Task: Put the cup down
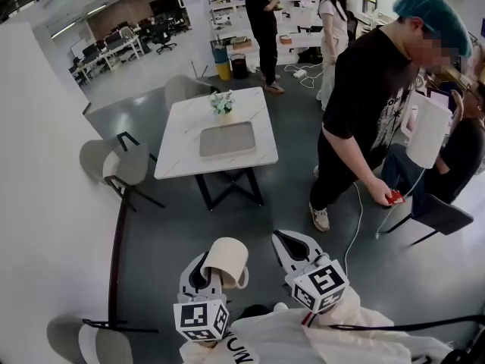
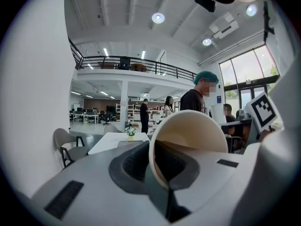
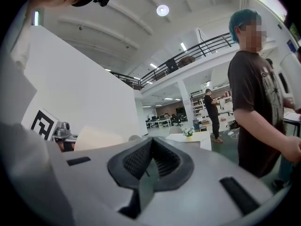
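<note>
Above the grey floor [image 1: 250, 230], left gripper [image 1: 201, 270] tight on the cup [image 1: 229, 261] rim; right gripper [image 1: 289, 243], jaws together, empty

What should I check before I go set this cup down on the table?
1. Grip: left claw pinches the cup by its rim: ok.
2. Cup upright: not ok, it lies tilted on its side.
3. Reach: table stands across open floor: not ok, step closer first.
4. Bare spot on the table beside the mat and flowers: ok.
5. Spare hand: right claw shut on nothing: ok.
</note>
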